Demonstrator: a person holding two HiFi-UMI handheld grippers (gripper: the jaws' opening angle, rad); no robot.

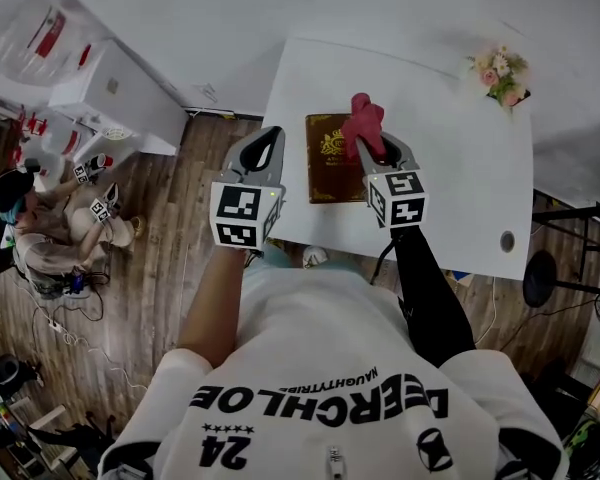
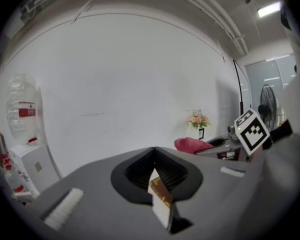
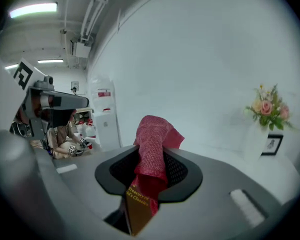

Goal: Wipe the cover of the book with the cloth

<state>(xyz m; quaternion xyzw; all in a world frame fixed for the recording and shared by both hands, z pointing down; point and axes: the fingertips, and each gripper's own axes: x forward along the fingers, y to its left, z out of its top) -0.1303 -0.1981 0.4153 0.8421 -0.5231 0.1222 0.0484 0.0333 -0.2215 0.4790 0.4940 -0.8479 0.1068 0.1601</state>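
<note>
The brown, gold-tooled hardback book (image 1: 330, 168) lies flat on the white table (image 1: 460, 178). The right gripper (image 1: 380, 150) clamps a crumpled red cloth (image 1: 363, 120) over its cover, seemingly poised for wiping. The left gripper (image 1: 264, 140), jaws closed and empty, hangs beside the book, perhaps to steady it.

Bright, even light from ceiling strips (image 3: 34, 9); fisheye bending, black corners, soft edges.

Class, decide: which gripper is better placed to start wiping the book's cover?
Right. The right gripper is shut on the red cloth over the book; the left gripper, jaws together, holds nothing beside the book.
</note>
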